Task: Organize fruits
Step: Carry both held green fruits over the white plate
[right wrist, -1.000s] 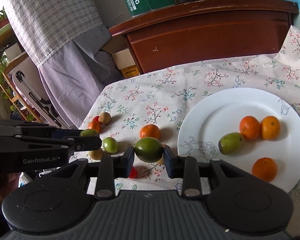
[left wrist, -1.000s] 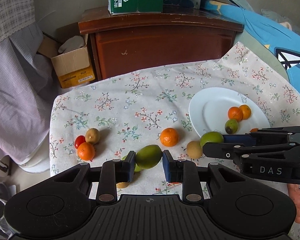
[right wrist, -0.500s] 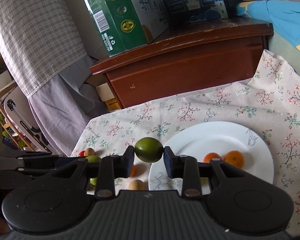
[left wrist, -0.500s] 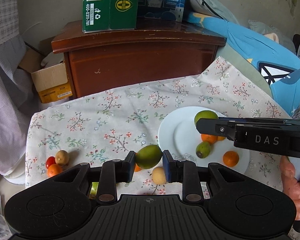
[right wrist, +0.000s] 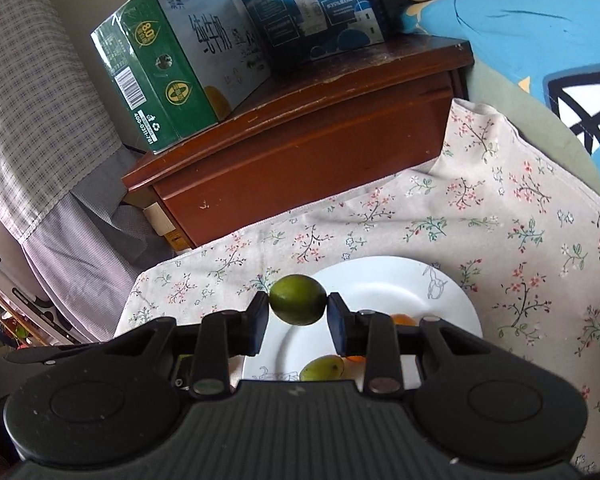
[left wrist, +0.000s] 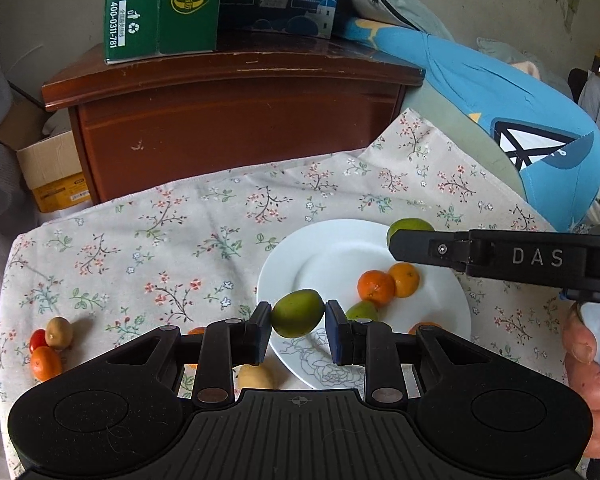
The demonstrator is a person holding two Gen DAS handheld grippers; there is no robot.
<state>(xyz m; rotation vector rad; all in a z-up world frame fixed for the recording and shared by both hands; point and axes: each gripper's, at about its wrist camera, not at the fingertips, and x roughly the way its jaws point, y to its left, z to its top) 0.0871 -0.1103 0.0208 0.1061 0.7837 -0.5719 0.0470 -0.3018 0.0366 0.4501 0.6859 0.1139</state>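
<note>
My left gripper is shut on a green mango, held above the near left rim of the white plate. My right gripper is shut on a round green lime, held above the same plate; it also shows in the left wrist view. On the plate lie two oranges, a small green fruit and another orange. On the cloth at the left lie a kiwi, a red tomato and an orange.
A yellowish fruit lies on the floral tablecloth just before my left gripper. A brown wooden cabinet with a green carton and a blue carton stands behind the table. A blue cushion lies at the right.
Both grippers have risen and moved right over the plate, each still holding its green fruit. The loose fruits on the cloth have dropped to the left of the views.
</note>
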